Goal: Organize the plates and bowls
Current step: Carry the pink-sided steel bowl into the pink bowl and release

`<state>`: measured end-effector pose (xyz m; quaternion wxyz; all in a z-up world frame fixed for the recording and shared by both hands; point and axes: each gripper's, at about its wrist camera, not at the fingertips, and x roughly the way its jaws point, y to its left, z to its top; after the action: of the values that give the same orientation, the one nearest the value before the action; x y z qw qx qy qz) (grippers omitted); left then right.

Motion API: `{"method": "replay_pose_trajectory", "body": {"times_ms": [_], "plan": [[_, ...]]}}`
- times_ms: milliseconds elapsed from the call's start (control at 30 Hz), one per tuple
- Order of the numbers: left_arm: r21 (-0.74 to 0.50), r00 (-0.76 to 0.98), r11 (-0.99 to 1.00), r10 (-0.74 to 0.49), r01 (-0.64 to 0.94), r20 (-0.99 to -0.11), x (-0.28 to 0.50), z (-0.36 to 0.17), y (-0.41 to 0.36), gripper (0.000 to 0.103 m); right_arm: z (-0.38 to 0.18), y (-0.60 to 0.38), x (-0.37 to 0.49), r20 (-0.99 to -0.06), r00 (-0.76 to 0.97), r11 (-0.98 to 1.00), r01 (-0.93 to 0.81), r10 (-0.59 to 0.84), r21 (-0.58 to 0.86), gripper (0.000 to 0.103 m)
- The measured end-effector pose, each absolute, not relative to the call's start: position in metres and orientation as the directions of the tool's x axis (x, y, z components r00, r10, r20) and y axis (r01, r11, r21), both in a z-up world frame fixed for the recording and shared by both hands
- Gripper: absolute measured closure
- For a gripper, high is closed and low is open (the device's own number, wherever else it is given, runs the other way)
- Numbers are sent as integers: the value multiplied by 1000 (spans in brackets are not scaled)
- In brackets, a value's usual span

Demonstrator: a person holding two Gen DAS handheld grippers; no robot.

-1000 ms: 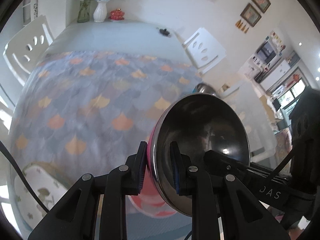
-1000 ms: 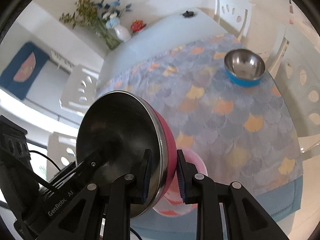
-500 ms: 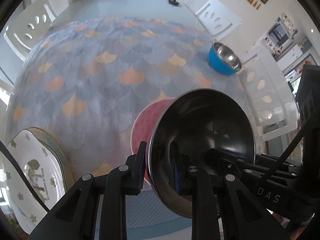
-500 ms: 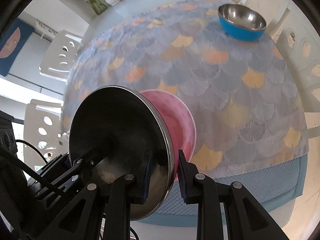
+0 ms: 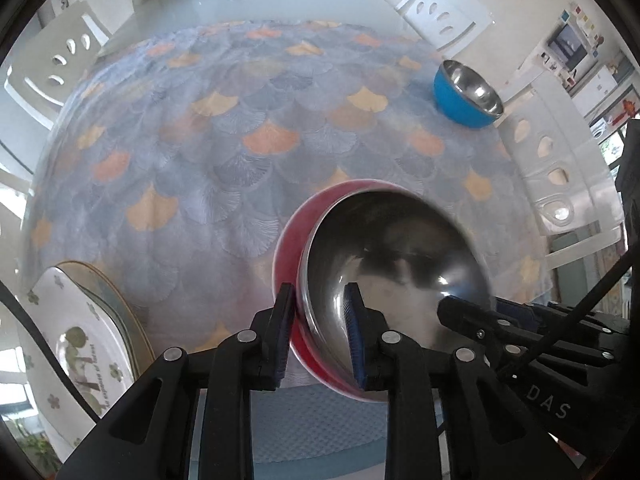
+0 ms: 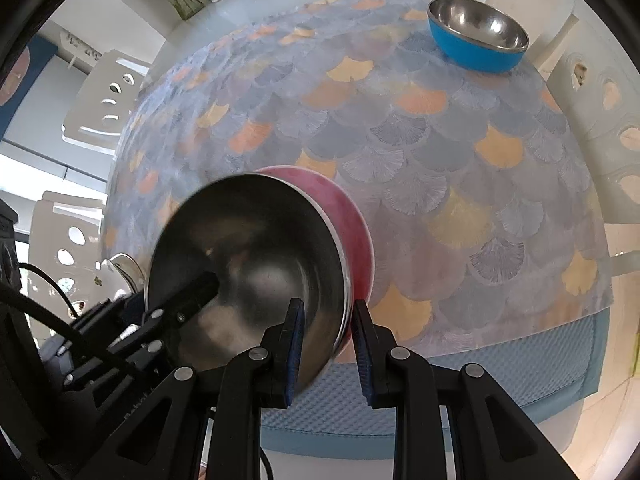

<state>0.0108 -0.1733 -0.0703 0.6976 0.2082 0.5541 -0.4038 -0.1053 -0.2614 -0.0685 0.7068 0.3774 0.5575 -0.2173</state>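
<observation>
While both grippers straddle opposite sides of its rim, the pink steel-lined bowl (image 5: 384, 280) sits tilted near the front edge of the tablecloth (image 5: 224, 152). The left gripper (image 5: 320, 336) has its jaws opening, rim between them, the outer pad close against the pink wall. The right gripper (image 6: 326, 340) holds its jaws narrow over the rim; whether the pads press is unclear. "DAS" reads on the right gripper's body. A blue bowl (image 6: 476, 36) stands well apart. Writing on the floral plate (image 5: 84, 344) is illegible.
</observation>
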Motion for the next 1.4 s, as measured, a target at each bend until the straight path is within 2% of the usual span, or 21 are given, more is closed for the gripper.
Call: {"method": "replay_pose_trajectory", "body": {"times_ms": [267,567,800,1400], "plan": [[-141,81,603,-325,785,-942,16,-75,-171,76,-68,-258,-101,-951,287,649,704,113,290,79],[-175,40,634,-310,753,-950,23,-87,-162,76,-75,-262,-102,-947,286,636,706,148,312,79],[-182,58,619,-346,764,-936,24,-70,-169,76,-70,-271,-105,-931,315,603,712,182,359,79],[-162,93,521,-430,838,-898,24,-12,-221,76,-28,-310,-111,-882,450,555,702,142,447,79]]}}
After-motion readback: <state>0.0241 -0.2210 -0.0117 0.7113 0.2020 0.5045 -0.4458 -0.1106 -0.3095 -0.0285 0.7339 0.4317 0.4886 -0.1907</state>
